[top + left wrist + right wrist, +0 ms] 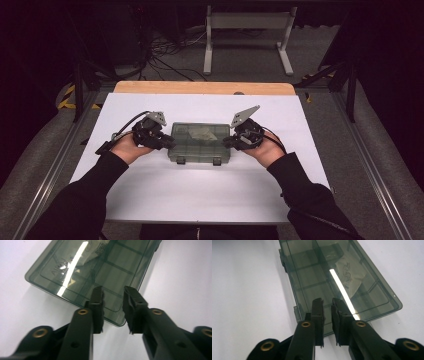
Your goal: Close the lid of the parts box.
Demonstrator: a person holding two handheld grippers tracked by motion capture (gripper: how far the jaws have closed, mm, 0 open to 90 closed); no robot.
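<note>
A smoky clear plastic compartment box (pixel 197 142) lies shut on the white table top (pixel 200 195), with its two latches toward the person. A scrap of pale paper (pixel 202 133) shows through the lid. My left gripper (pixel 167 144) is at the box's left end; in the left gripper view its jaws stand apart over the box (pixel 100 267) corner, left gripper (pixel 113 291) holding nothing. My right gripper (pixel 229 141) is at the right end. In the right gripper view the right gripper (pixel 327 302) has a narrow gap between its jaws, over the box (pixel 342 277) edge.
A wooden strip (pixel 200 88) runs along the table's far edge. Beyond it, a grey metal stand (pixel 247 35) and loose cables (pixel 170 55) sit on the floor. Metal rails (pixel 370 165) flank the table. White surface stretches in front of the box.
</note>
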